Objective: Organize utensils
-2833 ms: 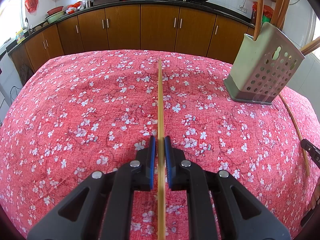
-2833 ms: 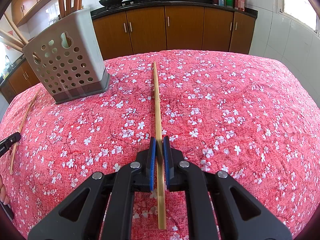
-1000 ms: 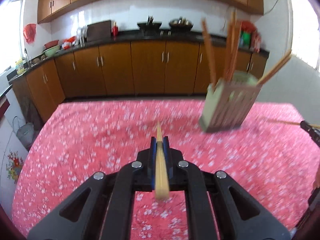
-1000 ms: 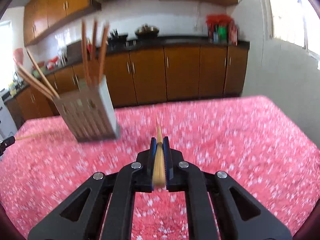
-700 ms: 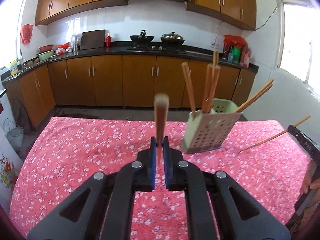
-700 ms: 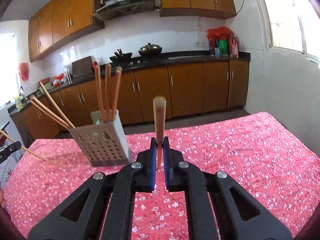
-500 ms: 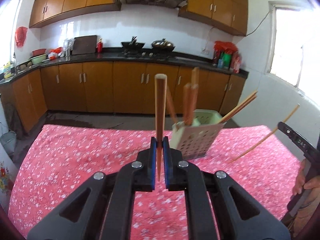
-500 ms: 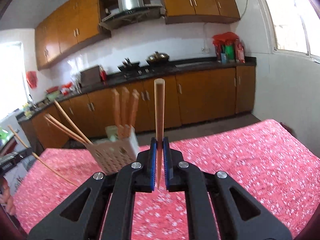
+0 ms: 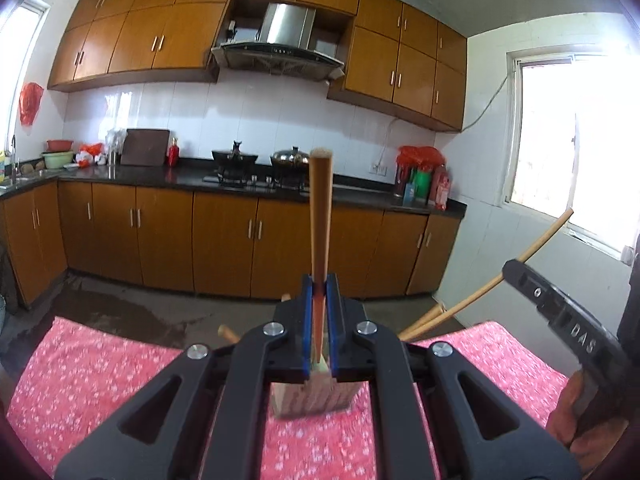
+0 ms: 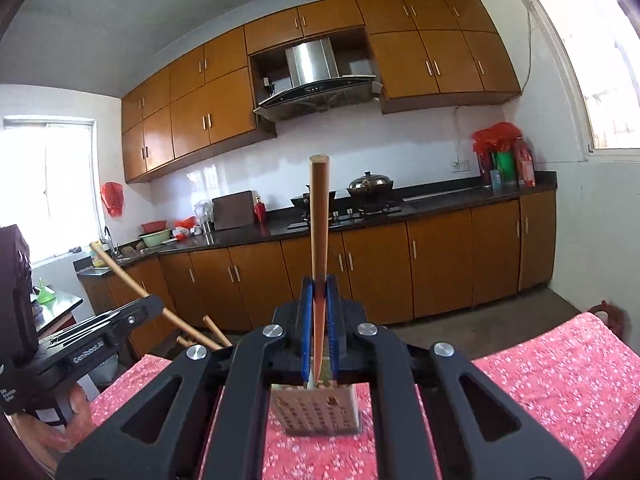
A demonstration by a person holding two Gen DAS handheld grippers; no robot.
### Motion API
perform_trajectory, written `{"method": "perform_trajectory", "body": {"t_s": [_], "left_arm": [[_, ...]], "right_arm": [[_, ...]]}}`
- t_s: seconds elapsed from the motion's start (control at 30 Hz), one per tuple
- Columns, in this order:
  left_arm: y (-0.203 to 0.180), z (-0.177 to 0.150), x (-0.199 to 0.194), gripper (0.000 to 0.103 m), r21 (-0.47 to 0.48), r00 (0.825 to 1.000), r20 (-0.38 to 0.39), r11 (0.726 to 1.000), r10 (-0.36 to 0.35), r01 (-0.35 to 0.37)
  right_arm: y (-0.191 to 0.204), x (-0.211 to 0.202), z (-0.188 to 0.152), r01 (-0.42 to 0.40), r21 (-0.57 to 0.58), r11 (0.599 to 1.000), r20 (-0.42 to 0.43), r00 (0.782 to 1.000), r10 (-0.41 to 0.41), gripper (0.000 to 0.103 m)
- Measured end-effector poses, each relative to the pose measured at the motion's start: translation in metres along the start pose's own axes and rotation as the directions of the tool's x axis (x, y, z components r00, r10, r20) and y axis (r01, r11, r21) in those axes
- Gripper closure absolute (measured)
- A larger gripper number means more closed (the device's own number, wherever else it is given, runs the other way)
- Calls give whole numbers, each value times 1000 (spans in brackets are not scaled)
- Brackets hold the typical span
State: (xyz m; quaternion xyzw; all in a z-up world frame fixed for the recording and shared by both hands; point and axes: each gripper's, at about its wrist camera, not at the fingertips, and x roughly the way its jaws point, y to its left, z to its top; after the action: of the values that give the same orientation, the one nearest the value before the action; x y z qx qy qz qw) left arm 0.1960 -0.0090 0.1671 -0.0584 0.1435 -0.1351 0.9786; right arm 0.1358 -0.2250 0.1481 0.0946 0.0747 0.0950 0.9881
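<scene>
My left gripper [image 9: 319, 320] is shut on a wooden chopstick [image 9: 321, 216] that stands upright, its lower end over the grey perforated utensil holder [image 9: 312, 396]. My right gripper [image 10: 319, 320] is shut on a second upright chopstick [image 10: 319, 224], its tip at the holder's [image 10: 320, 410] top. Several chopsticks [image 9: 460, 308] lean out of the holder and also show in the right wrist view [image 10: 192, 332]. The right gripper's body [image 9: 560, 312] shows at the left view's right edge. The left gripper's body [image 10: 92, 344] shows at the right view's left edge.
The holder stands on a table with a red flowered cloth [image 9: 100, 364], which also shows in the right wrist view [image 10: 560, 372]. Brown kitchen cabinets [image 9: 224, 240] and a dark counter with pots [image 9: 256, 160] lie beyond the table. A window [image 9: 580, 140] is on the right wall.
Both grippers lifted their chopsticks off the cloth, turned them upright and moved in over the holder, which now sits directly below both grippers.
</scene>
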Motion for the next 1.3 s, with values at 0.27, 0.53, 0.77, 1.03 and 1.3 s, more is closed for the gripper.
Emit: {"method": "perform_trajectory", "body": {"t_s": [0.27,0.53,0.77,1.03,1.3], "left_arm": [[4,-8,48,95,-16,999,-39,1000,21,-21],[10,-16,61,95,-8,999,-51,1000,18,-18],[16,-18,59,85,-18,999,-49,1000,10,-11],[20,-10,43,68,-39,1000,-14,999,21,-21],[27,-22,-15,22,-8,995,30,995,95,-95]], "right_arm": [[5,47,-12,20,-26,999,-73,997,-22,95],[5,61,-20,28,-32,999,-112,993,-31,95],[10,70,-19,28,-40,999,-132,991,-33,88],[9,53,-9,36,-51,998,-89,995,-40,76],[17,-2,-15,101,-124,987,1,995,-101,16]]}}
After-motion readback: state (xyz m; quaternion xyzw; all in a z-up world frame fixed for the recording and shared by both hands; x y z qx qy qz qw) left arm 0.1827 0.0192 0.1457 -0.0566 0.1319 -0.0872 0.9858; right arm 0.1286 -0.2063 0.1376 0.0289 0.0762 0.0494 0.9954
